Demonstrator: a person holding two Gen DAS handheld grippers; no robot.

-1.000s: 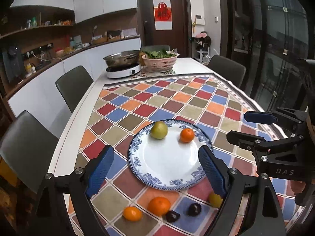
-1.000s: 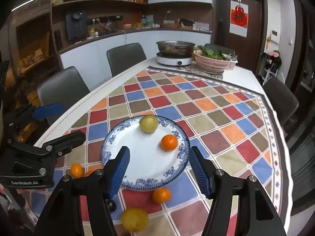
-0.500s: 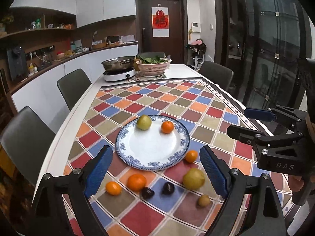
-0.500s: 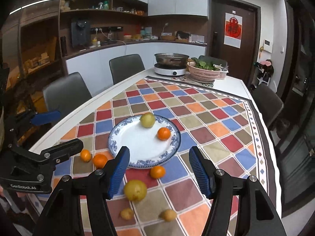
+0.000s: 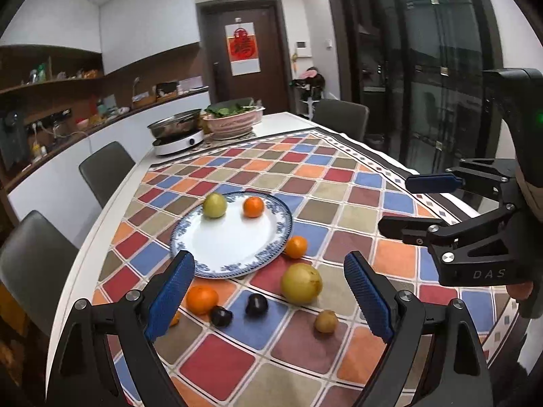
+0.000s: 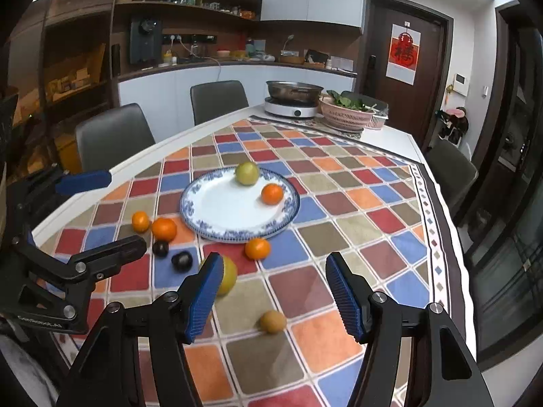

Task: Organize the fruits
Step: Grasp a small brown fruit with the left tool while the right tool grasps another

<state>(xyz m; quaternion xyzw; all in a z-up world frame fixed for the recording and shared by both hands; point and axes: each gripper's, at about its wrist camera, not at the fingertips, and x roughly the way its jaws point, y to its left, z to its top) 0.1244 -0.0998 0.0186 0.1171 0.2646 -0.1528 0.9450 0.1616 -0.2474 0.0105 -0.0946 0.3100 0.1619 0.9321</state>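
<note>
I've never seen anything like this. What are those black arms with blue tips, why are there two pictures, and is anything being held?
No robot here: a person carries a hand-held two-finger tool in each hand, each with a camera looking along its fingers. One picture looks out from the left tool, the other from the right tool; each also shows the other tool off to the side. Both stand open and hold nothing. On the checkered tablecloth sits a blue-rimmed plate with a green fruit and an orange on it. Around the plate lie more oranges, a large yellow fruit, two dark plums and a small brown fruit.
</note>
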